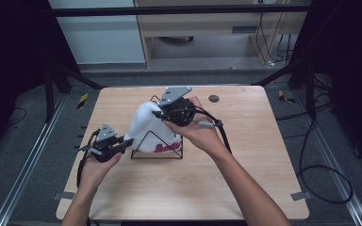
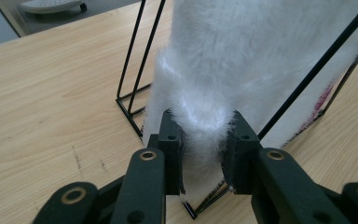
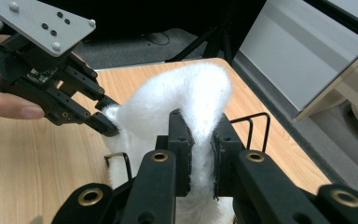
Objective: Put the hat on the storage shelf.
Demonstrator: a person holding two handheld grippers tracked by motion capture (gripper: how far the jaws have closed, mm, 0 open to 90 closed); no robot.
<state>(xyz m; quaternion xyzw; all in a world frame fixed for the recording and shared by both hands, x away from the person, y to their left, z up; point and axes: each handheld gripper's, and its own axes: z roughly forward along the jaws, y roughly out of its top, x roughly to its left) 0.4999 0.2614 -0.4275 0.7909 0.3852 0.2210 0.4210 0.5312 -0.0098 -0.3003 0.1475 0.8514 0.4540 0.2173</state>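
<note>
A white fluffy hat (image 1: 147, 127) sits over a black wire stand (image 1: 157, 151) near the middle of the wooden counter (image 1: 245, 179). The left gripper (image 1: 122, 141) is at the lower left edge of the hat, and in the left gripper view its jaws are clamped on a fold of the white fur (image 2: 205, 116). The right gripper (image 1: 159, 113) is at the top of the hat; in the right gripper view its jaws are pressed together on a thin ridge of the fur (image 3: 200, 140), which rises between them. In the high view the right hand (image 1: 195, 129) and the gripper body cover the top right part of the hat, so the exact grip point is hard to see there. There is some red lettering (image 1: 167, 148) on the hat's lower edge, but it is too small and partly behind the wire to read. The far side of the stand is hidden by the hat.
</note>
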